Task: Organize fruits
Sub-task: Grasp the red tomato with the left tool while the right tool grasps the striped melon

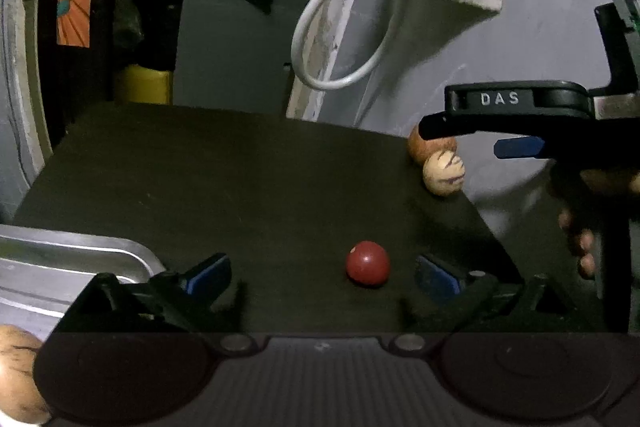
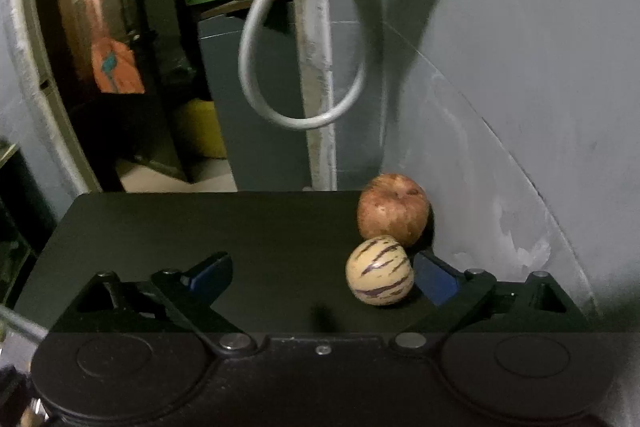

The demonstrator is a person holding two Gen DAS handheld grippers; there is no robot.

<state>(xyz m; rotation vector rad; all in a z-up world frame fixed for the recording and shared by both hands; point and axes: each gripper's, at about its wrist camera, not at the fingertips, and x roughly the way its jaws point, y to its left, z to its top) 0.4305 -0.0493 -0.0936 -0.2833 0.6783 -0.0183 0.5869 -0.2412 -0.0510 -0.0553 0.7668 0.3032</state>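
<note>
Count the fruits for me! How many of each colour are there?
Small red fruit: 1
Reddish-brown apple: 1
Cream fruit with purple stripes: 1
Pale tan fruit at the left wrist view's lower left edge: 1
Total: 4

Two low, close wrist views angled down over the black table (image 1: 248, 179), probably sharing its far-right corner.

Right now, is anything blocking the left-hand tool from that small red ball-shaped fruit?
Nothing visible. The small round red fruit sits alone on the dark tabletop, just ahead of the open left gripper, nearer its right finger. The shiny metal tray lies off to the side.
</note>
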